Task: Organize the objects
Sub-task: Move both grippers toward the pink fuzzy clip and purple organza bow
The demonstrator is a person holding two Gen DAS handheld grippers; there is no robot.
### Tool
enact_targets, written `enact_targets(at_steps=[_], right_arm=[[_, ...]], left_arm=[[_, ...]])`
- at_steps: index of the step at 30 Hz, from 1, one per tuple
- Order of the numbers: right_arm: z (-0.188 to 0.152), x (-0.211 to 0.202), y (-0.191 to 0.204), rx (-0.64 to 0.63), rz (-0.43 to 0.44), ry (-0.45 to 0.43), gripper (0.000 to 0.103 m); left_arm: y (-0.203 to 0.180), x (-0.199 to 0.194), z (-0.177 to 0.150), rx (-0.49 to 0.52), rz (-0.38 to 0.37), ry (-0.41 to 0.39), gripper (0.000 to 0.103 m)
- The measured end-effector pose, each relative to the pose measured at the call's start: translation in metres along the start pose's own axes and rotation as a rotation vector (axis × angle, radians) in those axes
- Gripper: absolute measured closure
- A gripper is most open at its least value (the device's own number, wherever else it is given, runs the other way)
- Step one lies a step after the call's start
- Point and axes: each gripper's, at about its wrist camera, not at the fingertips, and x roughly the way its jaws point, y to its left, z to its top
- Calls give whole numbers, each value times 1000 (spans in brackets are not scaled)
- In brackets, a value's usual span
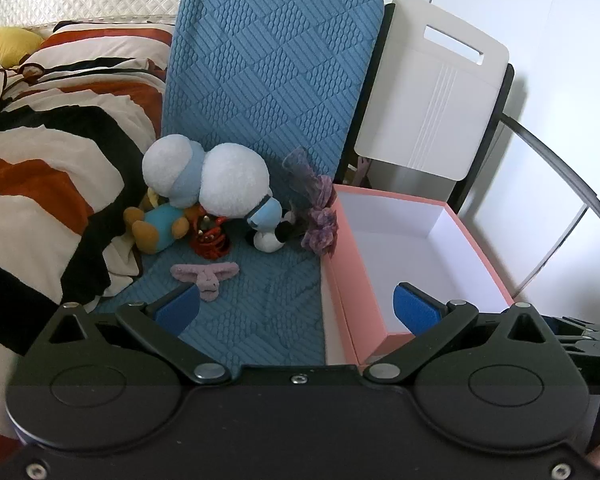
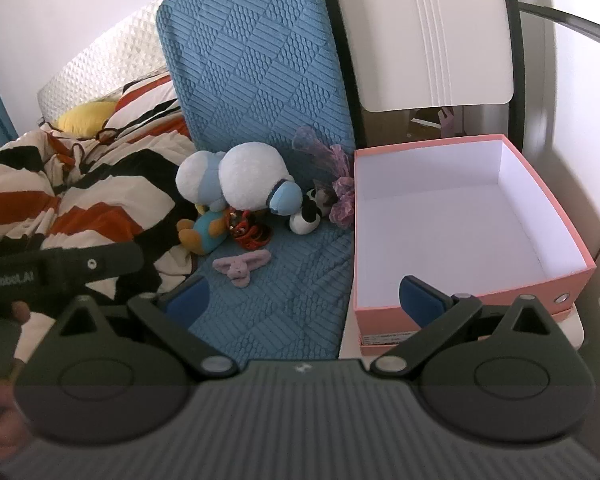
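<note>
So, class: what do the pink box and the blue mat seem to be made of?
Pink box: likely cardboard, matte, judging by its thin straight walls, plain white inside and metal eyelet. Blue mat: apparently soft foam or quilted fabric, matte, with an embossed ridge-and-dot pattern.

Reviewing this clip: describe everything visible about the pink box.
The pink box is a rectangular, open-topped box that looks like cardboard, pink outside and plain white inside, with nothing in it. A metal-ringed hole shows in its near wall, close to the right corner. It sits upright and appears to rest on its own pink lid, on a white surface. Its left wall adjoins the blue textured mat, and the purple mesh piece lies by its far left corner.
</note>
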Motion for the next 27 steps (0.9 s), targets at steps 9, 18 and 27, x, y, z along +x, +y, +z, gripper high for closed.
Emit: enact_targets(at_steps=[9,18,27], right_arm=[[1,4,-1,24,-18,17,0],[2,11,3,8,-4,32,0],[0,19,2,4,4,40,0]], left_arm=[[1,0,1,-8,1,5,0],[4,4,1,-8,1,9,0],[9,18,5,-8,15,19,0]])
